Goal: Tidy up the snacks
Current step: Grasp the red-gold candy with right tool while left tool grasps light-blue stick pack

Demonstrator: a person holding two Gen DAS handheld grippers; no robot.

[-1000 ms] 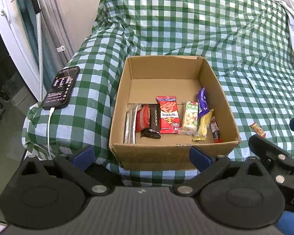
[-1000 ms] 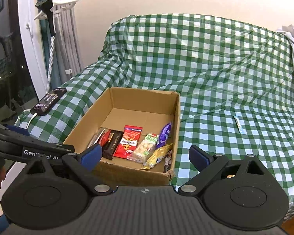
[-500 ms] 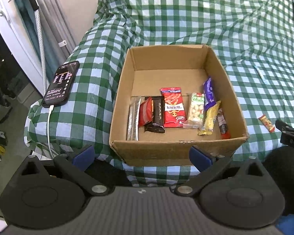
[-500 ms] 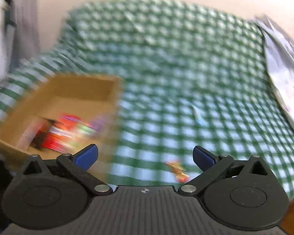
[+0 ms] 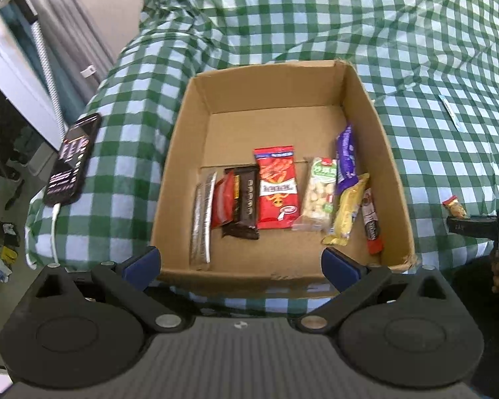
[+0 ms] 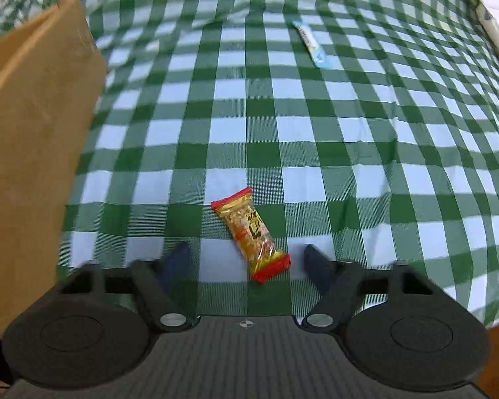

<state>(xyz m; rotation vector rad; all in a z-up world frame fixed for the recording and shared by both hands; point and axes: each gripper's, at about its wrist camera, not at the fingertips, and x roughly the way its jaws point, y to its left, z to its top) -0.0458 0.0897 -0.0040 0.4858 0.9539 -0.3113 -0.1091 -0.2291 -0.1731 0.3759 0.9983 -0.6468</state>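
Observation:
An open cardboard box (image 5: 394, 179) sits on the green checked cloth and holds a row of several snack packets, among them a red pack (image 5: 277, 188) and a purple one (image 5: 345, 154). My left gripper (image 5: 239, 264) is open and empty, hovering at the box's near rim. A small orange-and-red snack bar (image 6: 251, 234) lies on the cloth right of the box, whose outer wall (image 6: 33, 126) shows in the right wrist view. My right gripper (image 6: 246, 259) is open, low over the cloth, its fingers on either side of the bar's near end. The bar also shows in the left wrist view (image 5: 454, 206).
A slim white-and-blue packet (image 6: 311, 45) lies farther back on the cloth. A phone (image 5: 73, 159) on a charging cable lies left of the box near the bed's edge. White fabric (image 6: 495, 16) lies at the far right.
My right gripper swung right, away from the box, and dropped low over the orange snack bar. My left gripper moved closer over the box.

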